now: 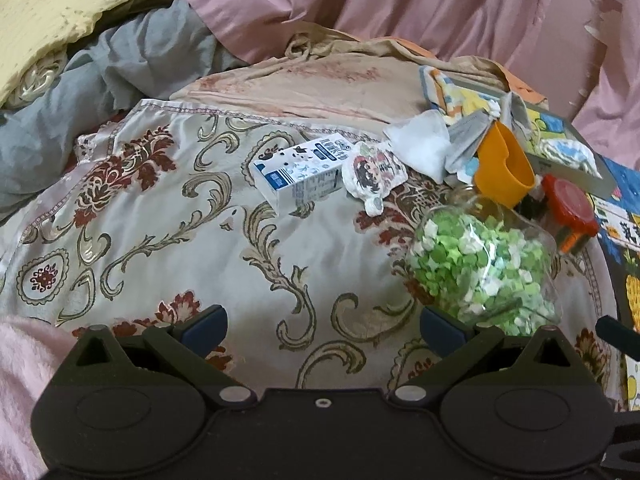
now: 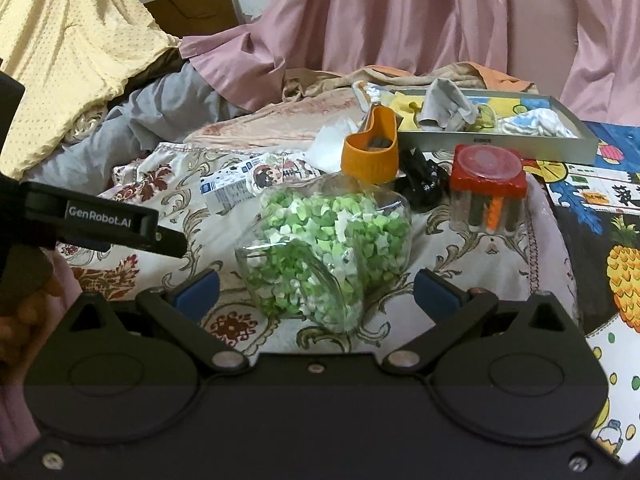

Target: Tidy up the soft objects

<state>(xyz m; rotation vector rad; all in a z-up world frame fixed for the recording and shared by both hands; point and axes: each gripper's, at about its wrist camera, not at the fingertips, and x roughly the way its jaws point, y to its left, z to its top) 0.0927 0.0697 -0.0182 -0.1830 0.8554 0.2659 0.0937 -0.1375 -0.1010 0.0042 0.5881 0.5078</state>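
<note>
Hovering low over the brocade bedspread (image 1: pixel 168 240), you have both tools empty: the left hand-held gripper (image 1: pixel 322 322) is spread wide over bare cloth, and the right hand-held gripper (image 2: pixel 316 288) is likewise spread, its blue pads (image 2: pixel 200 288) flanking the near end of the clear heart-shaped jar of green paper stars (image 2: pixel 324 240) without touching it. That reads as the reach-and-choose step, with no pick yet made. The soft things lie farther back: a white cloth (image 1: pixel 420 144) crumpled behind the cartoon plush charm (image 1: pixel 372 172), which sits just beside the milk carton (image 1: pixel 298 174), and a grey cloth (image 2: pixel 448 106) together with a blue-and-white cloth (image 2: pixel 536 120) already in the shallow grey tray (image 2: pixel 500 146) at the back right. Judging from that, the tray looks like the collecting place, and the white cloth or the charm is the likely next pick. To get there you would need to carry a gripper past the jar, the orange cup (image 2: pixel 372 152) and the red-lidded container (image 2: pixel 488 192), which stand close together and could tip if brushed. Come in from the open left side, pinch a raised fold of cloth, and lift clear before swinging toward the tray.
</note>
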